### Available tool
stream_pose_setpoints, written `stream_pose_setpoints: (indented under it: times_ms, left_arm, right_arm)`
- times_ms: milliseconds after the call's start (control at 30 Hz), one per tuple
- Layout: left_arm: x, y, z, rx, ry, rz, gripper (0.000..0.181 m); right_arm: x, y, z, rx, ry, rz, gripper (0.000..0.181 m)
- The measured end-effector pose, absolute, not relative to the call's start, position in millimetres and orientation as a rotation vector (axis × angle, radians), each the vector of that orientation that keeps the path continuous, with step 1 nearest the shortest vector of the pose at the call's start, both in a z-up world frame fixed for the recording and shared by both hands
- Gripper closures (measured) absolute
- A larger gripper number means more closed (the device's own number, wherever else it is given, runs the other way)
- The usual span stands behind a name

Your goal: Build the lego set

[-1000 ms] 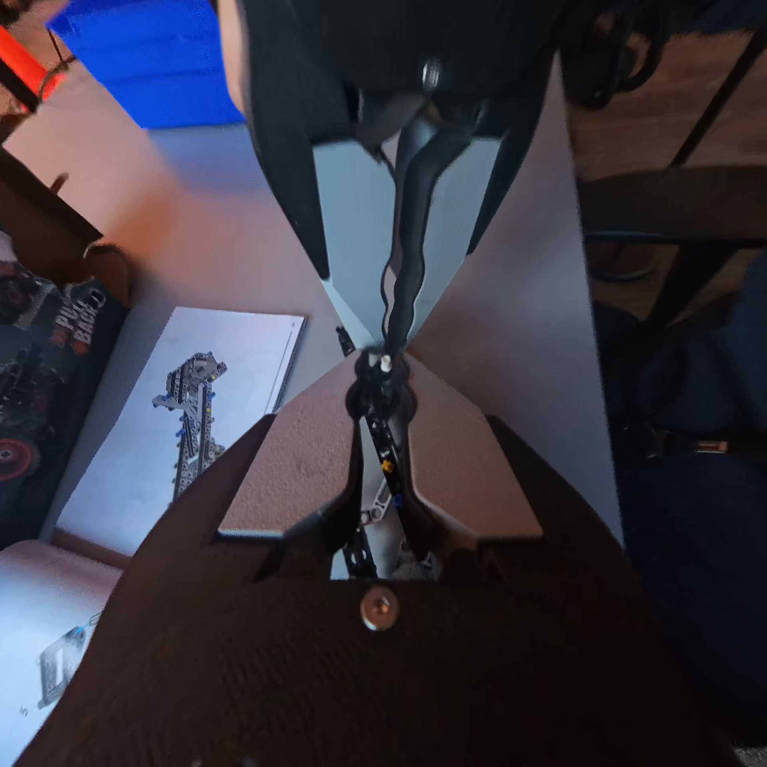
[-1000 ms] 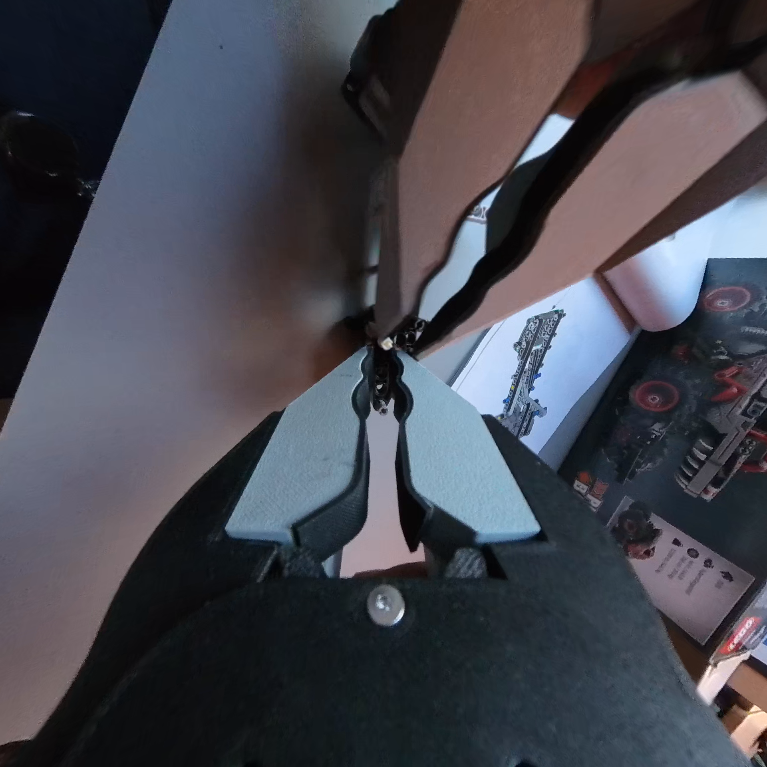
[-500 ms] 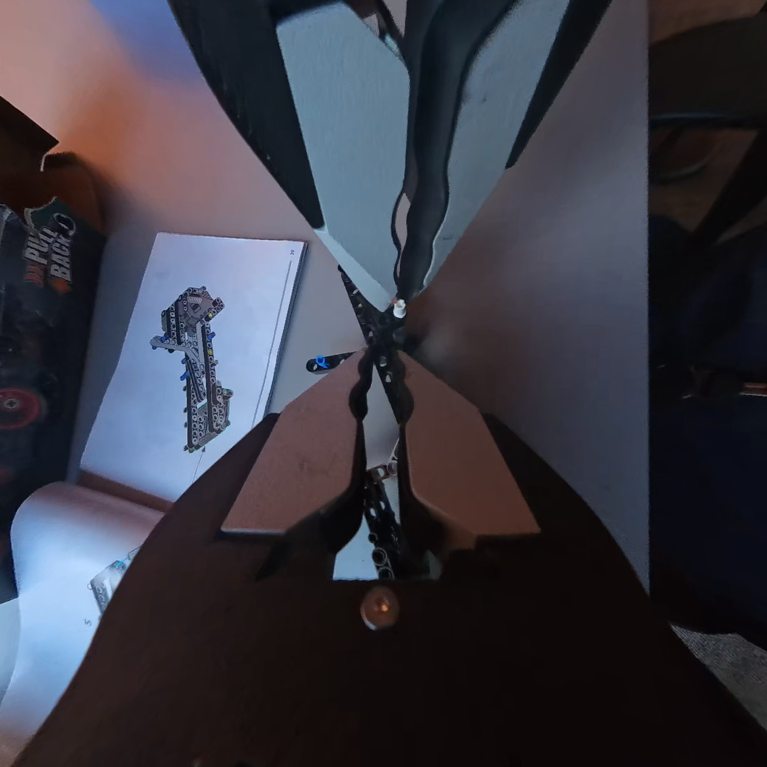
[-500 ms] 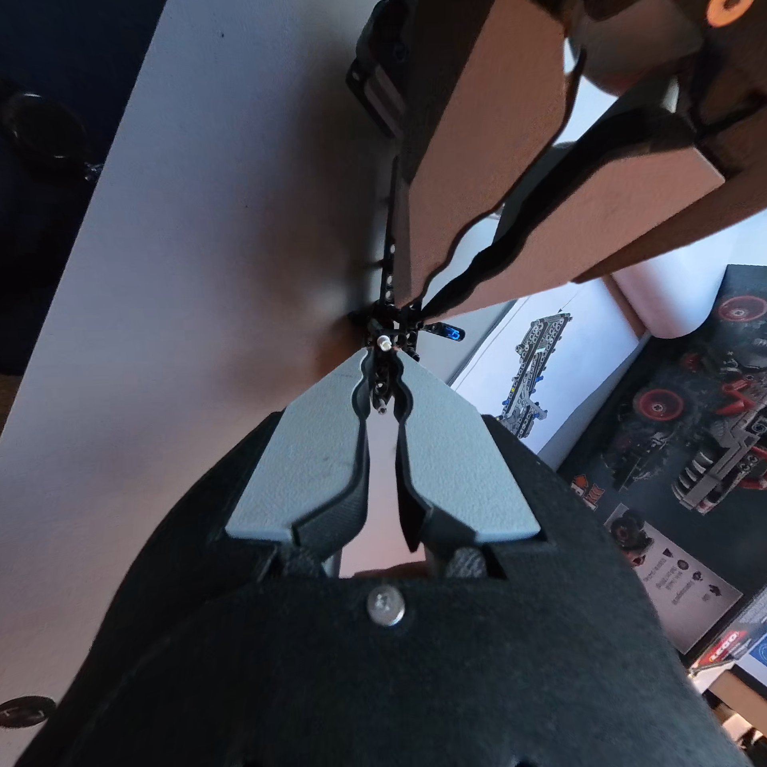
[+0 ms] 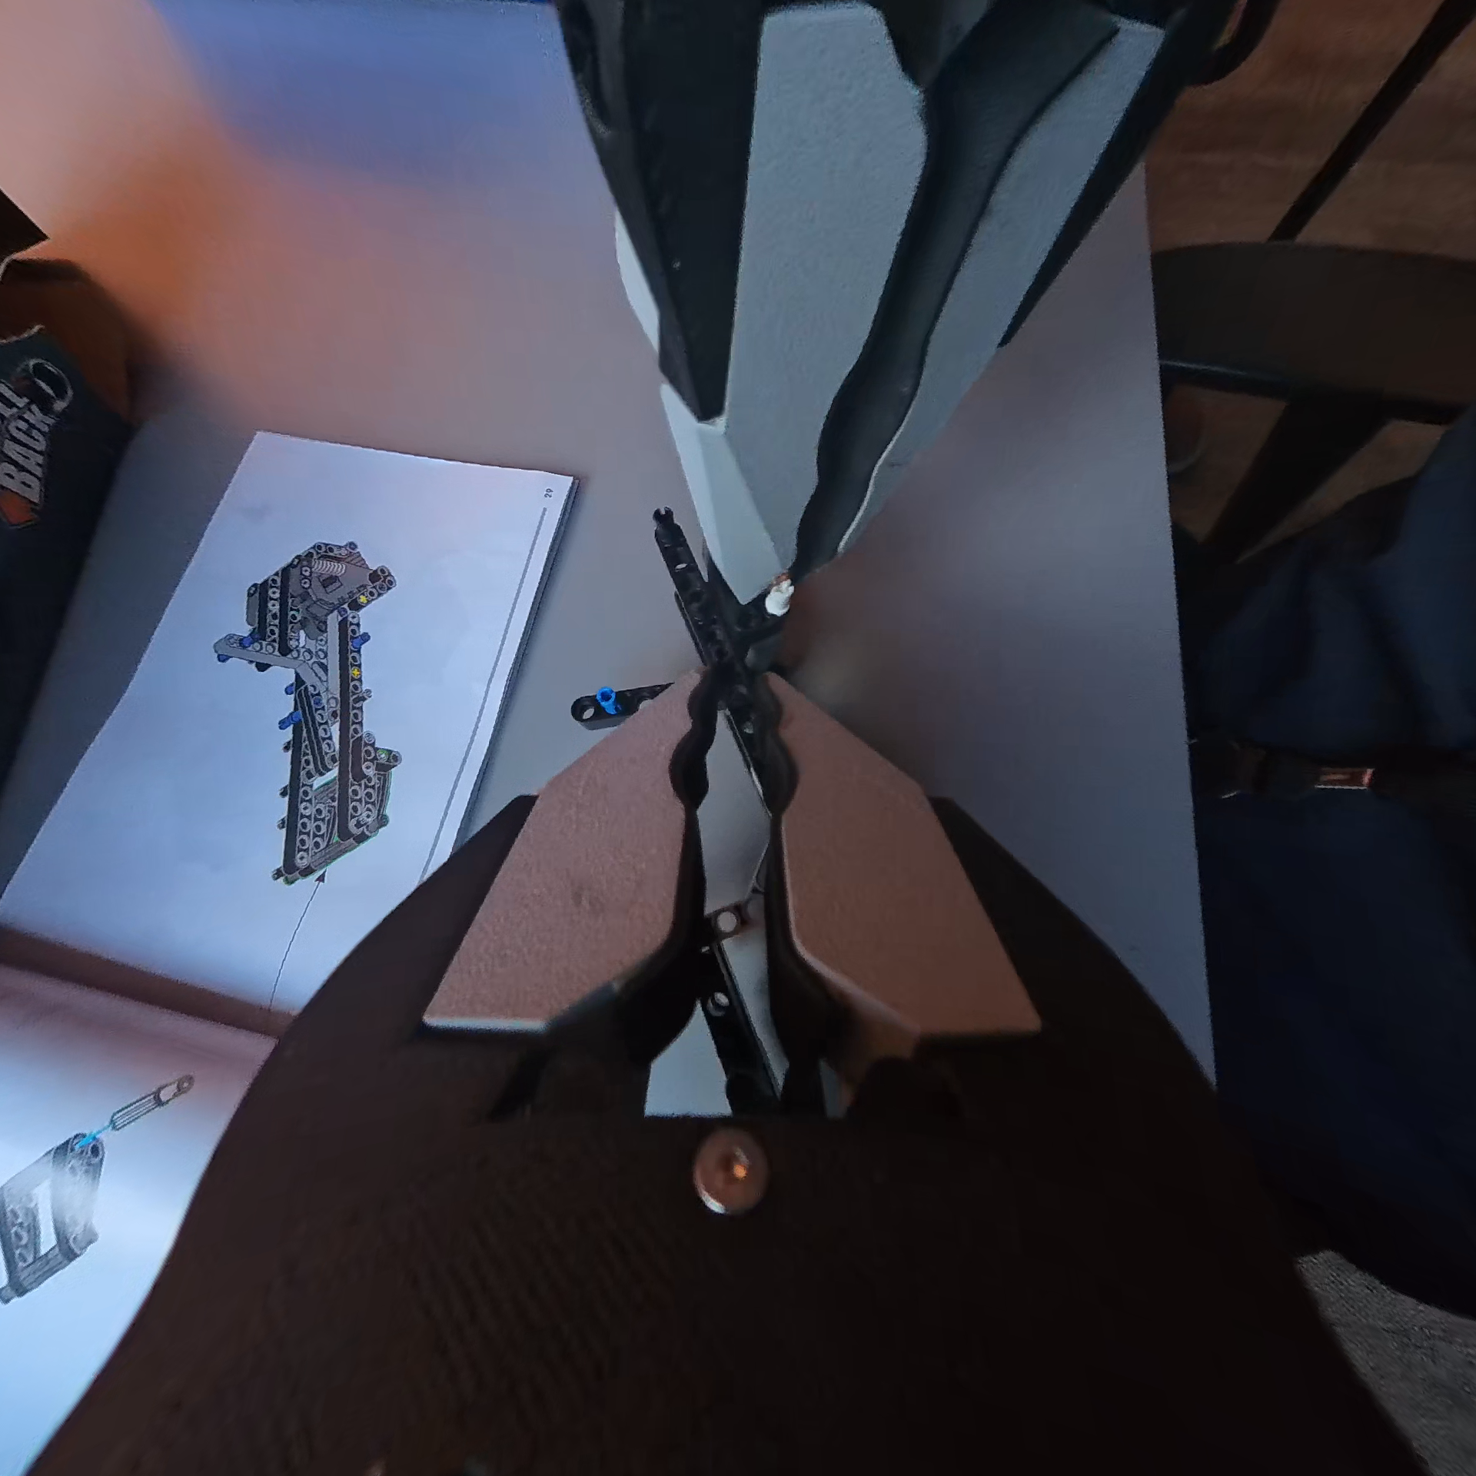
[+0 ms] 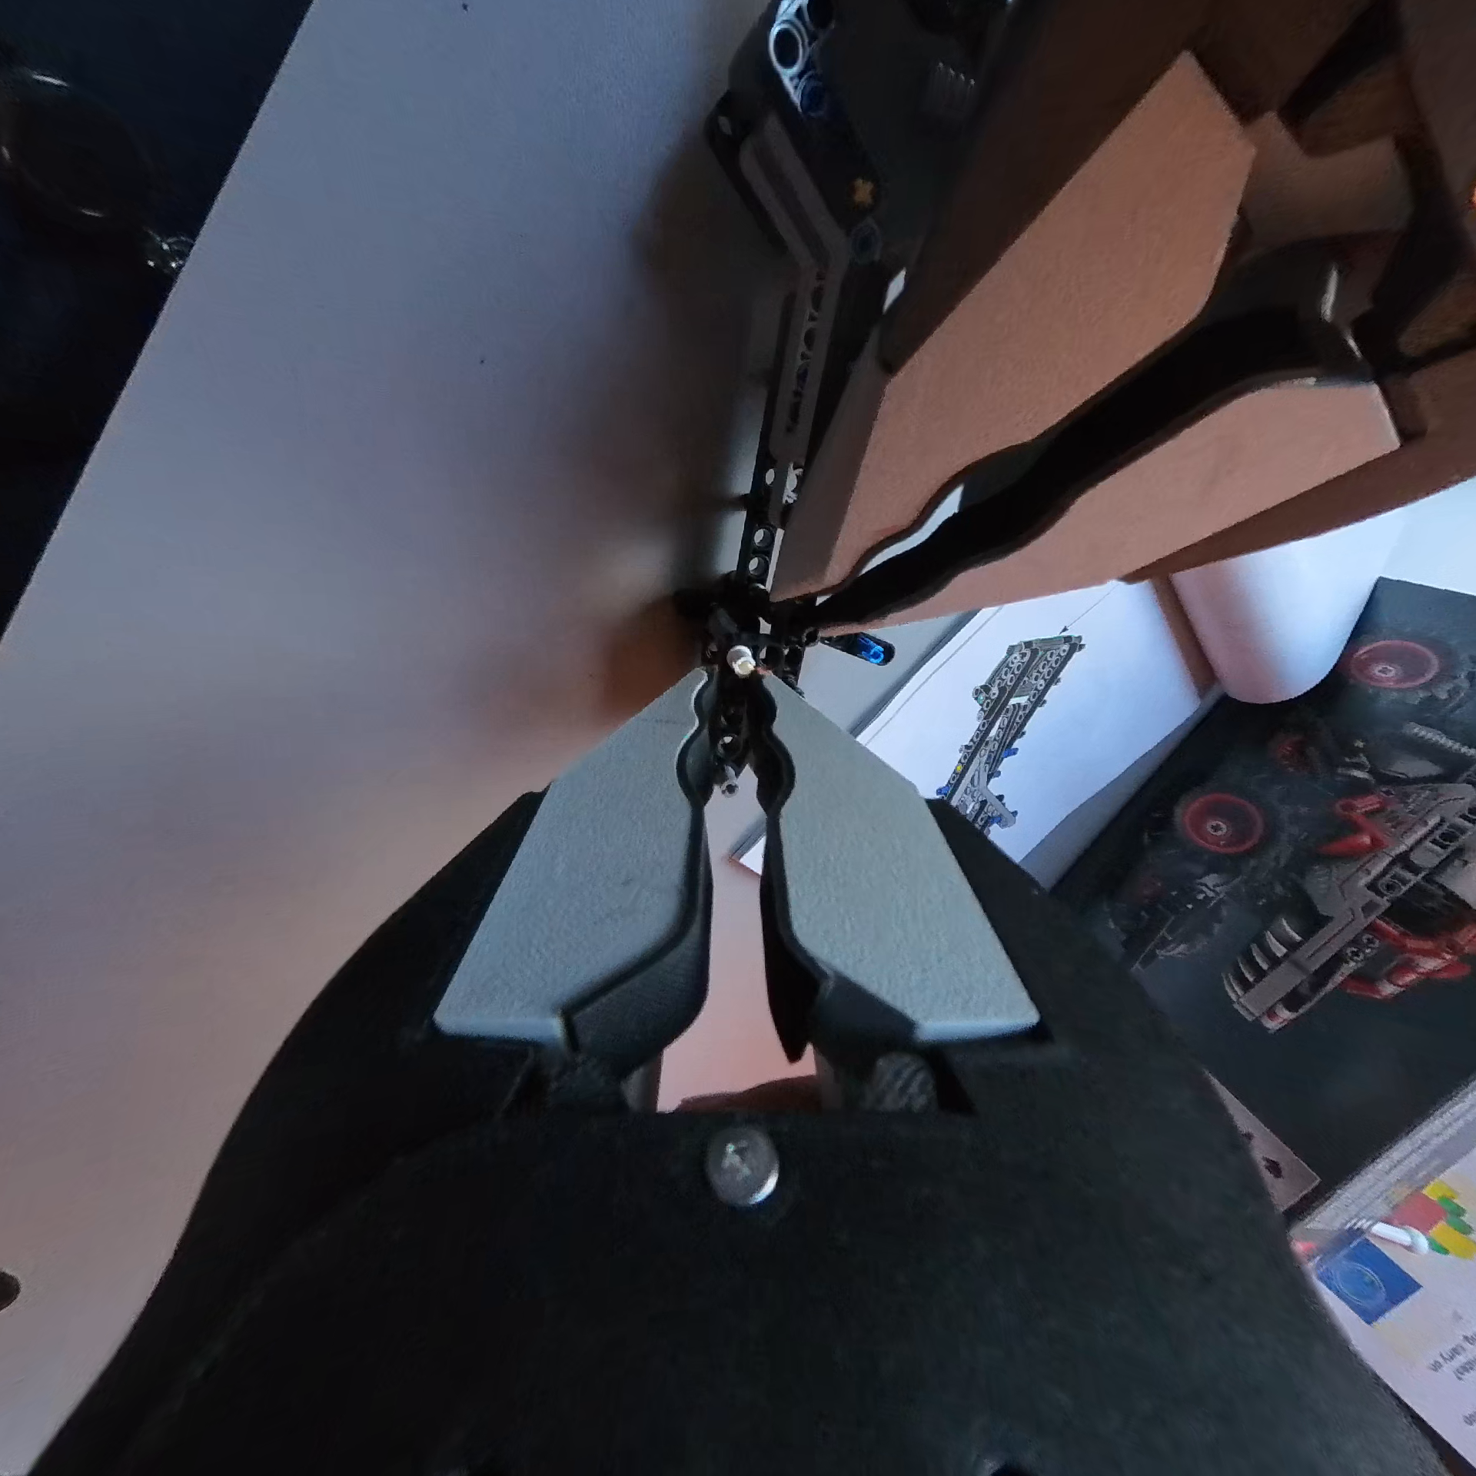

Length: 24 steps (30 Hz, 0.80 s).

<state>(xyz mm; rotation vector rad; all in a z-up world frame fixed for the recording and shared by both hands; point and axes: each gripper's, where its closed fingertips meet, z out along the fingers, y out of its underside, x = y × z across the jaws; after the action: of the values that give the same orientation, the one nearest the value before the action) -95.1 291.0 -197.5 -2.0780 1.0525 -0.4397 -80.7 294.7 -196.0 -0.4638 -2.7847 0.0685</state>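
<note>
My left gripper (image 5: 731, 687), with brown pads, is shut on a long black-and-grey lego frame (image 6: 807, 240). The frame runs back between its fingers (image 5: 727, 1030). My right gripper (image 6: 739, 687), with grey pads, is shut on a short black beam (image 6: 727, 735) with a white pin (image 6: 741, 661) at its tip. The two grippers meet tip to tip above the table, and the short beam touches the end of the frame. In the left wrist view the right gripper (image 5: 787, 587) comes down from the top with the white pin (image 5: 779, 595). A blue pin (image 5: 607, 701) sticks out of a black side arm.
An open instruction booklet (image 5: 319, 679) lies on the grey table (image 5: 359, 279) to the left, and it also shows in the right wrist view (image 6: 1014, 719). The dark set box (image 6: 1318, 839) lies beyond it. The table edge (image 5: 1174, 719) runs close on the right, with a chair and dark fabric past it. Less than 4 cm separates the two grippers' tips.
Both grippers have stayed shut and tip to tip. The pair has shifted over the table, so more of the black beam and the blue-pinned arm now shows beside the tips.
</note>
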Motion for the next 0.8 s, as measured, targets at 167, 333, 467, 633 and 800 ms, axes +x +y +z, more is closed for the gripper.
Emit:
stream_pose_setpoints:
  times_ms: [167,333,467,633,800]
  left_arm:
    - [-94.9,290.7,-197.7,-2.072,1.031,-0.472,0.175]
    - [-96.4,290.7,-197.8,-2.071,1.019,-0.462,0.175]
    - [-95.2,290.0,-197.8,-2.068,1.013,-0.475,0.175]
    - [-100.2,290.7,-197.8,-2.069,0.991,-0.477,0.175]
    - [-100.3,290.9,-197.8,-2.069,0.988,-0.487,0.175]
  right_arm:
    - [-81.5,293.0,-196.0,-0.444,-2.795,0.053,0.178]
    - [-82.7,294.1,-196.3,-0.434,-2.795,0.046,0.179]
    - [-80.9,294.8,-197.2,-0.424,-2.823,0.041,0.178]
    - [-85.8,295.8,-197.4,-0.424,-2.808,0.026,0.178]
    - [-86.0,295.7,-197.5,-0.411,-2.870,-0.021,0.179]
